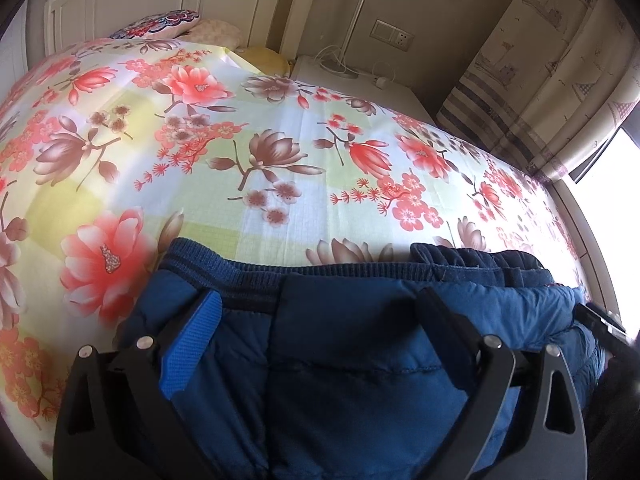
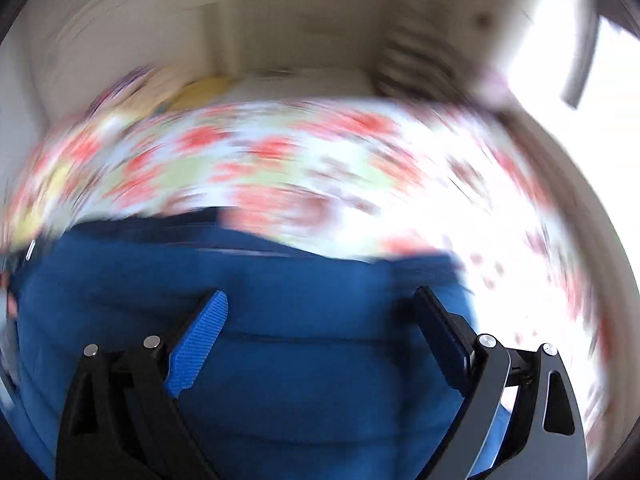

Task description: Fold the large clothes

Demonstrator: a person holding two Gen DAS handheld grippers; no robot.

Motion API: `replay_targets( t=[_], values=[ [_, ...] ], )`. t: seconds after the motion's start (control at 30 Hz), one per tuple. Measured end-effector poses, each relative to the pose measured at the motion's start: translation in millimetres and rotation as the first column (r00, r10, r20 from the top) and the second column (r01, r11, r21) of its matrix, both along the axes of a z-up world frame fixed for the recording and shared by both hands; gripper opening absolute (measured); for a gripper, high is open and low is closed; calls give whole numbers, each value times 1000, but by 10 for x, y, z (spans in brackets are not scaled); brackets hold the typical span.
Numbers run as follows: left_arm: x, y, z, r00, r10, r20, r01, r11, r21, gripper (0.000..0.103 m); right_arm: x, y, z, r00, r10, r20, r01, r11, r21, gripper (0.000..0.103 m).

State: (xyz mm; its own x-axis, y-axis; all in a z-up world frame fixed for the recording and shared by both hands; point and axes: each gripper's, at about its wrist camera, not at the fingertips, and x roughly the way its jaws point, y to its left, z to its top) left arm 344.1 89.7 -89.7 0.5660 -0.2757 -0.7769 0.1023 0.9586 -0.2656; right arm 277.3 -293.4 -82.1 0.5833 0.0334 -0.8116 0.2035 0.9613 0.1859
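Hovering wide open over the blue padded jacket (image 1: 352,344), the left claw (image 1: 320,300) and right claw (image 2: 320,300) grip nothing. Next, each should probably pinch the ribbed hem (image 1: 320,270) squarely so the fold stays even. The jacket lies at the bed's near edge; beyond it the floral sheet (image 1: 240,140) offers flat room up to the pillows (image 1: 168,24).
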Motion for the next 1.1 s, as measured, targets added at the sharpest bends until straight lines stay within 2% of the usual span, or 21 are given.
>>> replay_targets(
  t=[0.07, 0.1, 0.23, 0.3, 0.33, 0.4, 0.5, 0.53, 0.57, 0.6, 0.63, 0.67, 0.7, 0.73, 0.8, 0.93, 1.0, 1.1],
  values=[
    [1, 6, -3, 1000, 0, 0, 0, 1000, 0, 97, -32, -224, -104, 999, -45, -3, 45, 990, 136, 92],
    [2, -4, -2, 1000, 0, 0, 0, 1000, 2, 97, -31, -221, -118, 999, -46, -6, 46, 989, 138, 93],
    [5, 16, 0, 1000, 1, -6, -1, 1000, 1, 97, -68, -93, -11, 999, -34, 23, 32, 998, 56, 92],
    [-49, -1, 74, 999, 35, 15, -36, 998, 49, 91, -185, -10, 175, 995, -40, 90, 41, 999, -11, 90],
    [-100, -20, 129, 998, 52, 37, -55, 995, 80, 90, -296, 144, 355, 989, 12, 147, -5, 999, -53, 90],
    [-319, -127, 327, 993, 53, 103, -64, 992, 105, 90, -411, 421, 552, 975, 126, 182, -108, 989, -105, 90],
    [-662, -431, 547, 985, -36, 171, 13, 991, 135, 94, -577, 1045, 666, 923, 358, 139, -319, 917, -239, 92],
    [-816, -594, 594, 975, -84, 206, 47, 983, 179, 100, -602, 1178, 633, 910, 397, 119, -358, 899, -253, 93],
    [-925, -732, 577, 968, -117, 221, 66, 971, 228, 101, -628, 1332, 552, 897, 434, 87, -400, 878, -264, 93],
    [-989, -852, 507, 968, -144, 208, 84, 959, 272, 101, -629, 1504, 366, 883, 468, 28, -441, 849, -290, 93],
    [-1007, -1004, 315, 971, -182, 153, 124, 937, 327, 101, -607, 1628, 164, 879, 476, -30, -459, 827, -324, 93],
    [-980, -1091, 145, 974, -202, 101, 153, 919, 363, 101, -597, 1661, 64, 880, 474, -31, -458, 830, -320, 96],
    [-942, -1119, 43, 978, -196, 77, 152, 912, 382, 101, -573, 1642, 45, 890, 455, -24, -440, 843, -308, 97],
    [-915, -1069, 41, 979, -189, 79, 151, 926, 345, 101, -559, 1620, 57, 891, 454, -24, -441, 849, -291, 97],
    [-889, -1010, 42, 981, -183, 70, 152, 937, 315, 101, -542, 1585, 52, 891, 454, -23, -443, 856, -267, 97],
    [-998, -891, 98, 984, -141, 110, 102, 948, 303, 101, -578, 1424, 101, 907, 420, -4, -407, 877, -256, 97],
    [-1068, -743, 174, 985, -110, 136, 64, 951, 303, 101, -627, 1190, 176, 932, 362, 24, -343, 900, -269, 97],
    [-1153, -382, 233, 986, -37, 164, -22, 940, 341, 101, -672, 792, 193, 964, 265, 31, -248, 932, -263, 97]
  ],
)
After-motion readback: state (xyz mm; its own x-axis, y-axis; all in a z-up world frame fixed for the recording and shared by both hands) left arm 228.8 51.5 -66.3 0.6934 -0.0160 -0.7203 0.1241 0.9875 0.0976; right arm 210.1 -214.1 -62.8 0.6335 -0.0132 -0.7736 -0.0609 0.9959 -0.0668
